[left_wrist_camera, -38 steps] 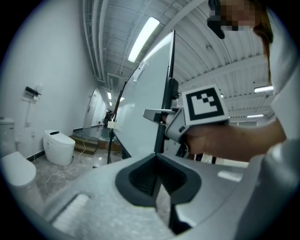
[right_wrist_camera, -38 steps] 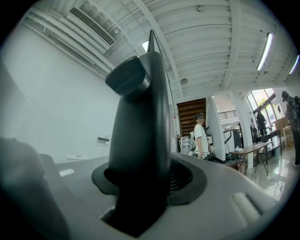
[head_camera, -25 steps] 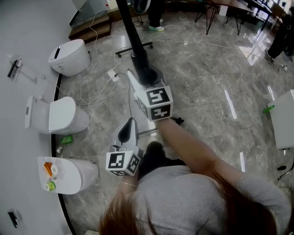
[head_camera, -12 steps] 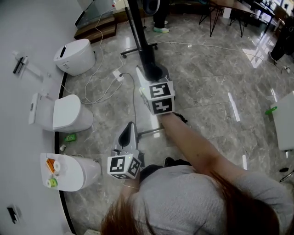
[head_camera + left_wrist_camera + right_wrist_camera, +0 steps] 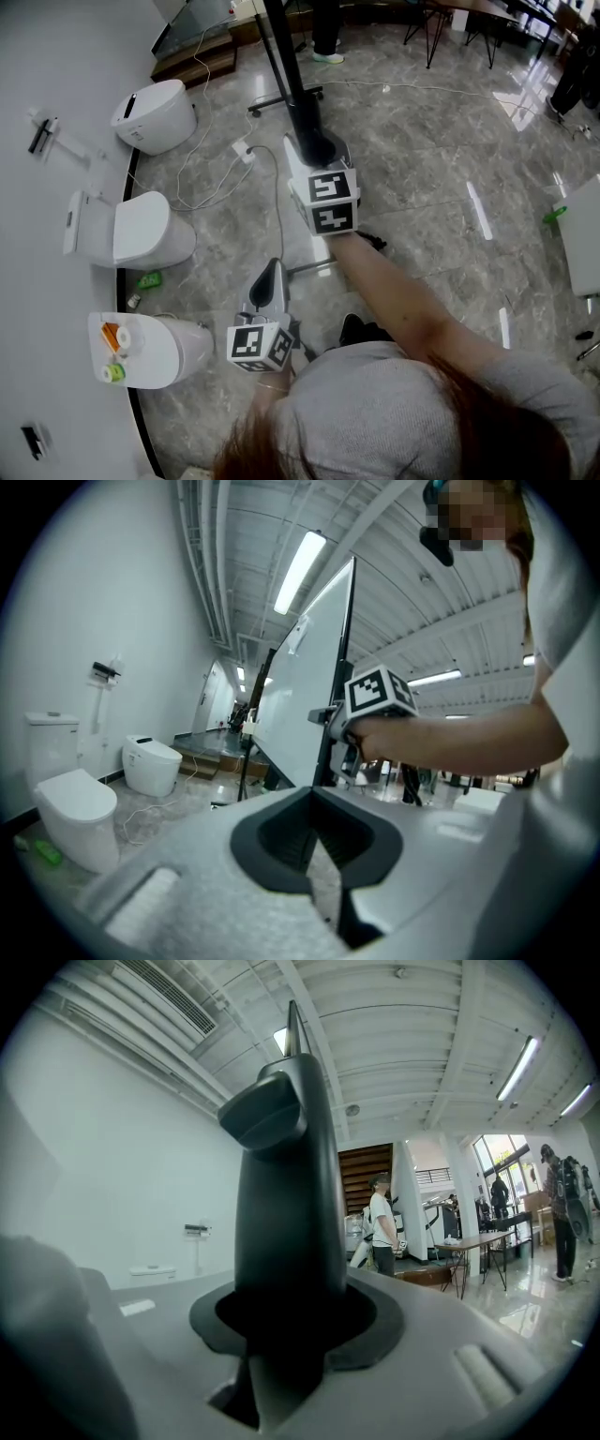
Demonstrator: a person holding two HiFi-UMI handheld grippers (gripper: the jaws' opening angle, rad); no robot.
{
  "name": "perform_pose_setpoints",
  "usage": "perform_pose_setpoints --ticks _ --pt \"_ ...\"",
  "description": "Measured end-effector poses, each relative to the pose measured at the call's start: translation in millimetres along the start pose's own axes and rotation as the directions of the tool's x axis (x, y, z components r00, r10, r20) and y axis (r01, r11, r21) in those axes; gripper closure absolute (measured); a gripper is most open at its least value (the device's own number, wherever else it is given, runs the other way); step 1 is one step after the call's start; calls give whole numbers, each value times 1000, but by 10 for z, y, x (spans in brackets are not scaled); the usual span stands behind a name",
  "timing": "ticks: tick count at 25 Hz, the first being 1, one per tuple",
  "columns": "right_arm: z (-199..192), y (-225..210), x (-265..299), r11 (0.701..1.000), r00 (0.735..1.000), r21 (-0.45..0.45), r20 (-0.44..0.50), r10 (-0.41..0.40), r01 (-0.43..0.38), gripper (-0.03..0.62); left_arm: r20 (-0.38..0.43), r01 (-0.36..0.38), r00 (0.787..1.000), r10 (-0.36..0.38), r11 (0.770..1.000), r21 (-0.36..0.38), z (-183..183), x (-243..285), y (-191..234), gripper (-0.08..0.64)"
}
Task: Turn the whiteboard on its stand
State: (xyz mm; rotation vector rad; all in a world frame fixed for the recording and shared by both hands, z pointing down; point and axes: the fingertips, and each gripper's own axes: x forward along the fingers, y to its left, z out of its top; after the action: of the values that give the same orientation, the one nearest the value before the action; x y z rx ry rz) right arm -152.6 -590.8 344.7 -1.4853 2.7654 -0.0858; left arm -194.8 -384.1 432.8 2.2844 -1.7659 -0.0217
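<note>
Left gripper (image 5: 269,269): held low near the person's body, jaws together, nothing between them. Right gripper (image 5: 311,145): held out ahead on an outstretched arm, clamped on the black side frame (image 5: 281,1204) of the whiteboard (image 5: 300,696); its jaws have just been closing, with the frame filling the gap between them. The whiteboard stands upright on its stand on the grey marble floor (image 5: 422,169), clear of the floor's wall edge. Three white toilets (image 5: 141,234) line that edge. A person (image 5: 382,1227) stands far beyond.
</note>
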Motion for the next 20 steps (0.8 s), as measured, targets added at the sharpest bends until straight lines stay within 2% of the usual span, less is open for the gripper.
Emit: perform_pose_setpoints --ticks 20 --pt "-12 188 -444 1000 1000 -4 -4 -15 15 446 7 13 1000 -13 1000 -9 -129 -685 -230 557"
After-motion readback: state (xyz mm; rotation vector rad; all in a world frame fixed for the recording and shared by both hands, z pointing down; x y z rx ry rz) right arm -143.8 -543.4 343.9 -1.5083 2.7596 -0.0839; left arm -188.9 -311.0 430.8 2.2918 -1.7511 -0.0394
